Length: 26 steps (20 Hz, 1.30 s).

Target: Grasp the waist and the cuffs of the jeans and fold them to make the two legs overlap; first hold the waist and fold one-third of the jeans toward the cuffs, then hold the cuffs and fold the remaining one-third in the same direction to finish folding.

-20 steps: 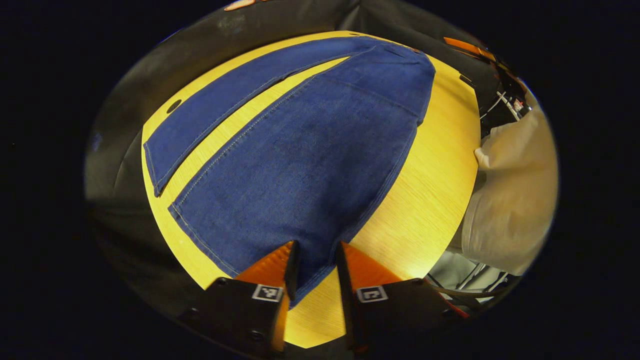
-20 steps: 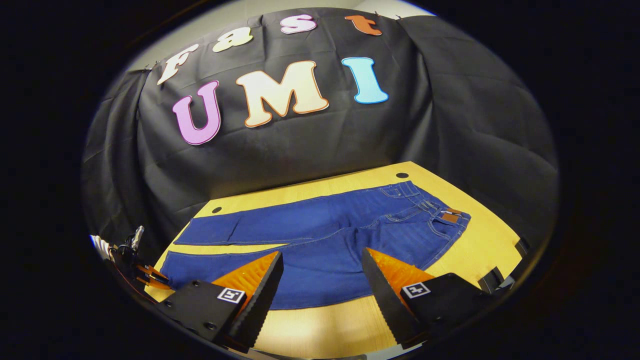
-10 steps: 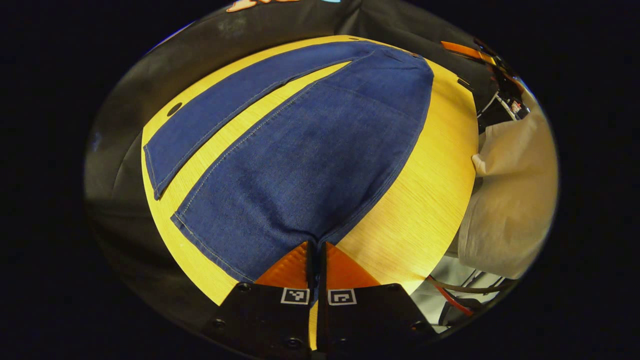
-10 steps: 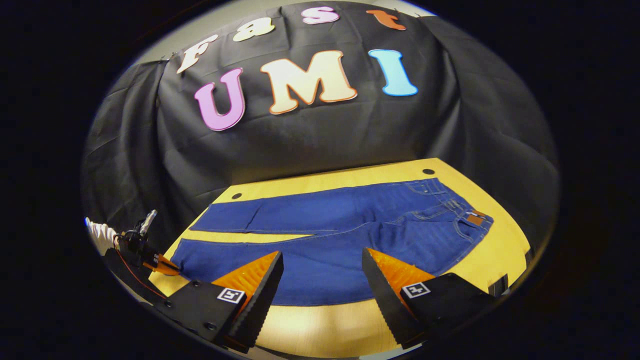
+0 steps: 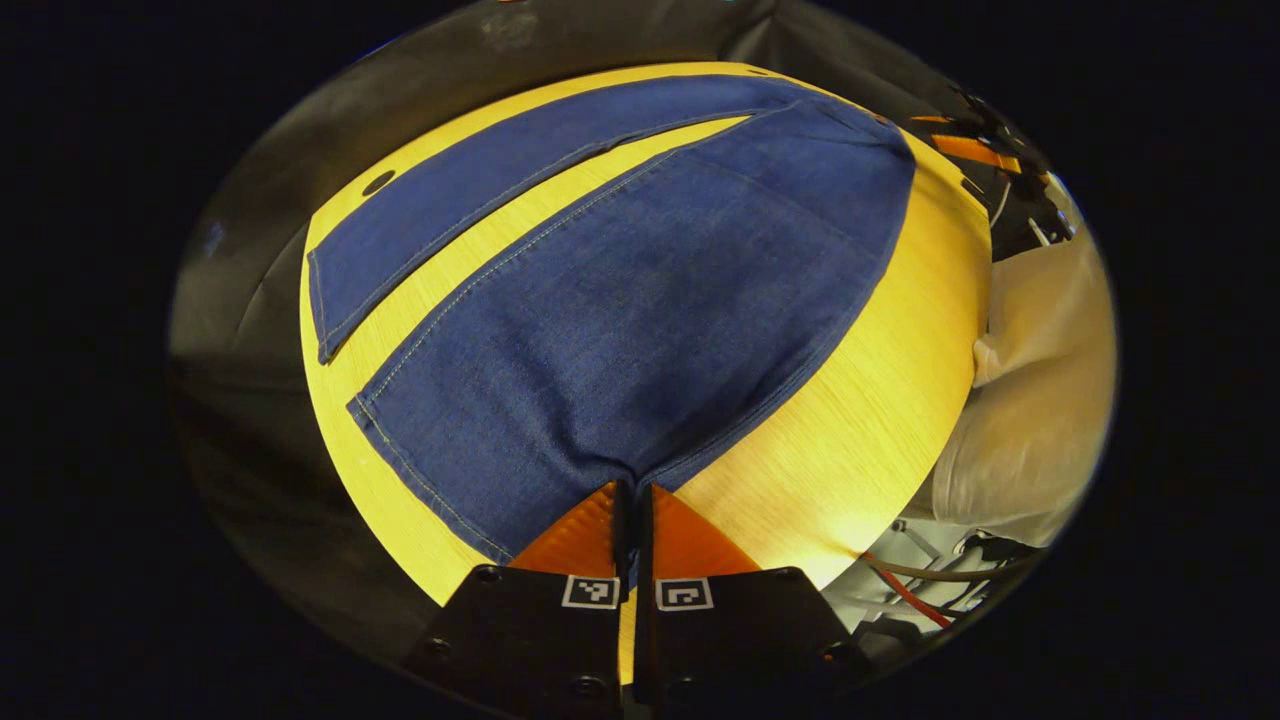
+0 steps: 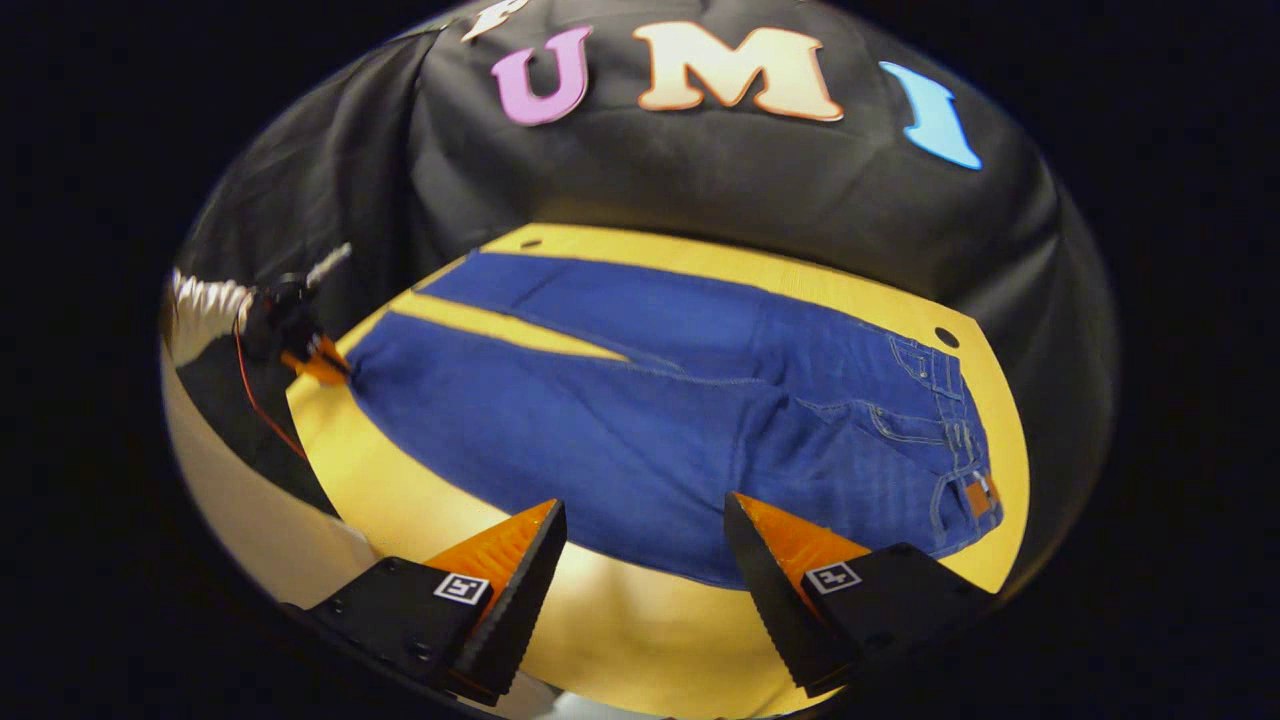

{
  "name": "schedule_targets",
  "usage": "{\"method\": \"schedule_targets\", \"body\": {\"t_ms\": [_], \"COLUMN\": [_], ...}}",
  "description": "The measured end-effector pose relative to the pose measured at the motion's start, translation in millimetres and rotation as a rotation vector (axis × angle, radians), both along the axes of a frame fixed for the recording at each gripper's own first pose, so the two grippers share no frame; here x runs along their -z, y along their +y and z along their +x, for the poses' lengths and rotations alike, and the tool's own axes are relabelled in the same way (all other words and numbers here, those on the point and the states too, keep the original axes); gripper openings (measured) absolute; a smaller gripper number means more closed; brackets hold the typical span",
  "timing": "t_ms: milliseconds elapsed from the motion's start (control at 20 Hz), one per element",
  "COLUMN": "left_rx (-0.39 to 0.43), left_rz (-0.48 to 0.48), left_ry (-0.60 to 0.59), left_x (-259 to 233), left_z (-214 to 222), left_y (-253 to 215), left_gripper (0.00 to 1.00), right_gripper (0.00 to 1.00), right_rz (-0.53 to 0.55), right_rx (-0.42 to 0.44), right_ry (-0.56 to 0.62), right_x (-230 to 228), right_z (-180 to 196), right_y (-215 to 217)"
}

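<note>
Blue jeans (image 5: 640, 300) lie flat on the yellow table (image 5: 850, 420), legs spread apart in a narrow V. My left gripper (image 5: 632, 495) is shut on the near leg's cuff at its corner closest to the table's edge, with denim pinched between the orange fingers. The far leg (image 5: 480, 190) lies untouched. In the right gripper view the jeans (image 6: 620, 420) run from the cuffs at the left to the waist (image 6: 960, 440) with its brown patch at the right. My right gripper (image 6: 645, 503) hangs open above the table's near edge, beside the near leg's thigh. The left gripper (image 6: 320, 362) appears far off at the cuff.
A person's pale clothing (image 5: 1040, 400) stands close to the table's right side, with red and black cables (image 5: 920, 590) below it. The tabletop has small round holes (image 5: 378, 182) (image 6: 946, 337) near its far corners. Black cloth backs the table.
The left gripper closed on the near cuff and keeps hold of it. The right gripper, still open, has risen and tipped down over the jeans, shifting toward the waist end.
</note>
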State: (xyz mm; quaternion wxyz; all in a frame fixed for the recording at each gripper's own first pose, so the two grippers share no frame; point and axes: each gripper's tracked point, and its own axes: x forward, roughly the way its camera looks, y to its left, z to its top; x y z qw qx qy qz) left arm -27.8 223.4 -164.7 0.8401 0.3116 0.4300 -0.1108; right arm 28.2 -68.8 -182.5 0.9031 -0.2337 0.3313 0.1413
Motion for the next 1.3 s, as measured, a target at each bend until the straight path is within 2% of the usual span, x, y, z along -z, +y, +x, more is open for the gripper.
{"method": "schedule_targets", "body": {"t_ms": [200,250,300,500,800,850,900,1050,1150,1200,1300], "left_rx": [-0.045,-0.053,-0.057,-0.063,-0.066,-0.068,-0.067,-0.065,-0.067,-0.069,-0.076], "left_rz": [0.009,0.013,0.017,0.026,0.030,0.031,0.032,0.030,0.027,0.026,0.029], "left_ry": [0.009,0.011,0.013,0.040,0.058,0.058,0.058,0.060,0.062,0.063,0.060], "left_x": [0.9,0.4,0.2,0.9,1.0,0.9,1.1,0.7,0.8,0.5,1.1], "left_z": [0.8,1.0,1.6,1.2,2.2,2.4,2.0,2.3,2.4,2.2,2.5], "left_y": [1.7,1.1,0.3,1.1,1.2,1.2,1.5,1.0,0.9,0.9,1.7], "left_gripper": [0.00,0.00,0.00,0.00,0.00,0.00,0.00,0.00,0.00,0.00,0.00], "right_gripper": [0.99,0.94,0.99,0.99,0.99,0.99,0.94,0.98,0.94,0.97,0.88], "right_rz": [-0.194,-0.218,-0.233,-0.303,-0.287,-0.278,-0.280,-0.296,-0.298,-0.302,-0.311], "right_rx": [-0.063,-0.069,-0.070,-0.074,-0.063,-0.062,-0.062,-0.081,-0.067,-0.064,-0.060], "right_ry": [0.140,0.165,0.177,0.262,0.379,0.390,0.395,0.407,0.416,0.419,0.424], "right_x": [16.3,19.0,19.3,26.4,41.0,41.5,41.0,40.5,42.5,42.2,41.2], "right_z": [1.1,2.7,7.3,12.2,12.3,12.2,13.6,12.0,12.7,13.2,13.7], "right_y": [-63.4,-74.0,-82.0,-117.9,-133.3,-132.2,-133.1,-134.0,-135.2,-134.9,-135.8]}}
